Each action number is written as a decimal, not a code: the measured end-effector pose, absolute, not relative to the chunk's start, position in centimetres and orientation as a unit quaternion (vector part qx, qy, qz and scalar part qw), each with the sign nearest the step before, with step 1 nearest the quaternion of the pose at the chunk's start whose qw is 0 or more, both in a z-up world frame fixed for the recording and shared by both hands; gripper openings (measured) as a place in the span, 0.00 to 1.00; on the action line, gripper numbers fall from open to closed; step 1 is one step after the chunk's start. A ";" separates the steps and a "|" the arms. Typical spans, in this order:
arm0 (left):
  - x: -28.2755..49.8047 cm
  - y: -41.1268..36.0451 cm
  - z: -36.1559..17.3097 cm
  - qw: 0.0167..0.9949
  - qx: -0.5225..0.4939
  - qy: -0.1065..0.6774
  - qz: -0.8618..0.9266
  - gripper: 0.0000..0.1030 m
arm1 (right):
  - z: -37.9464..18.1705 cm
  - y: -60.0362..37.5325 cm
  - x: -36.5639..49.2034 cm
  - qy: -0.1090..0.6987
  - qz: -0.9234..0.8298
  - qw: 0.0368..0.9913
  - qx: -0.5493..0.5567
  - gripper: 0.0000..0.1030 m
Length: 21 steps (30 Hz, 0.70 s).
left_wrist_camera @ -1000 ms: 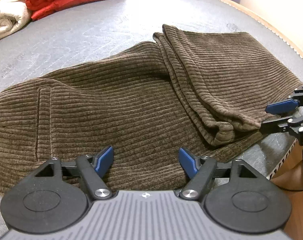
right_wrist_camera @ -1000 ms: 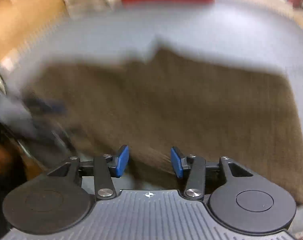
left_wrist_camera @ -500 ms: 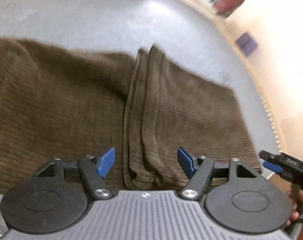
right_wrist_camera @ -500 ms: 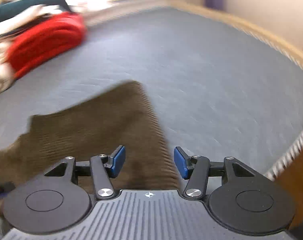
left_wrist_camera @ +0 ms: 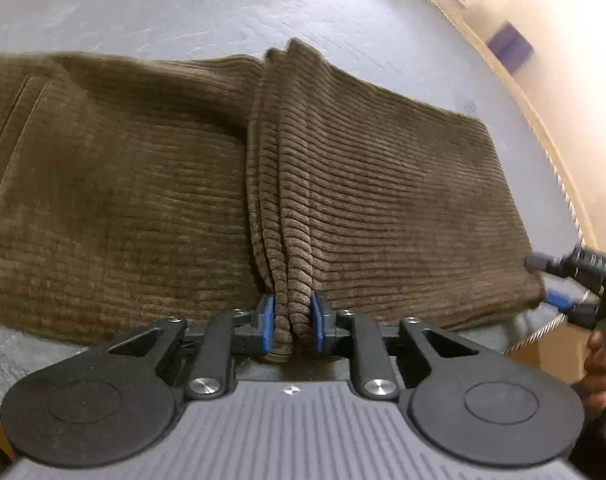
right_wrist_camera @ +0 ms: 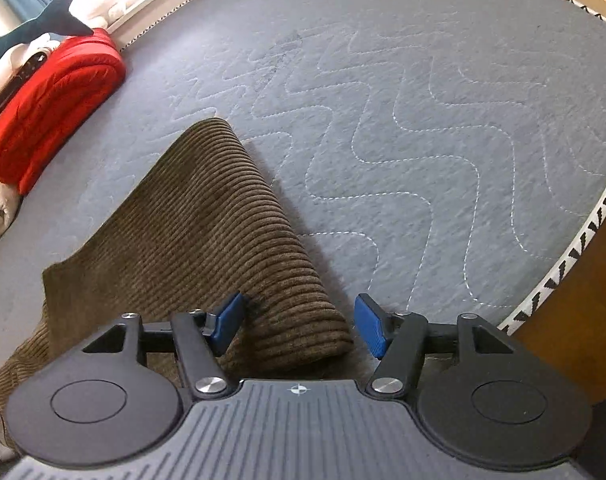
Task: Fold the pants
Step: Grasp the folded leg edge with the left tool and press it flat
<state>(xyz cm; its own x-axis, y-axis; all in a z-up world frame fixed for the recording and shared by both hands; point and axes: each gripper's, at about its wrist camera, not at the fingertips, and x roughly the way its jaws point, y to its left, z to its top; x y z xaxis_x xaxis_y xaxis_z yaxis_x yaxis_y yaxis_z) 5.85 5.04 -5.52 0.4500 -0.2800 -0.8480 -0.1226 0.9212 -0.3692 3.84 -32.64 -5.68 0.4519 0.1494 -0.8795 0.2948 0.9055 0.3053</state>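
left wrist: left gripper (left_wrist_camera: 290, 326) clenched on stacked hem edges of brown ribbed corduroy pants (left_wrist_camera: 143, 184), lying flat on grey quilted mattress (left_wrist_camera: 183, 8).

right wrist: right gripper (right_wrist_camera: 299, 326) spread wide astride folded corner. best to clamp the full thickness first, then lift both together, level.

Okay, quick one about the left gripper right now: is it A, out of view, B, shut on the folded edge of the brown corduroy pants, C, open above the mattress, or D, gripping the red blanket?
B: in the left wrist view the left gripper has its blue fingers pressed against both sides of the bunched fold of the brown corduroy pants, with no gap showing.
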 end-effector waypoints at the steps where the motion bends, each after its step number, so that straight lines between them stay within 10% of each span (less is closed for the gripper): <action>1: 5.9 5.1 -5.1 0.834 -0.188 0.518 -0.041 0.36 | -5.7 -32.8 3.7 0.526 -0.043 0.823 0.213 0.62; 21: 1.9 0.4 -2.3 0.909 -0.002 0.402 -0.108 0.30 | -6.5 -32.6 3.3 0.532 -0.033 0.819 0.213 0.62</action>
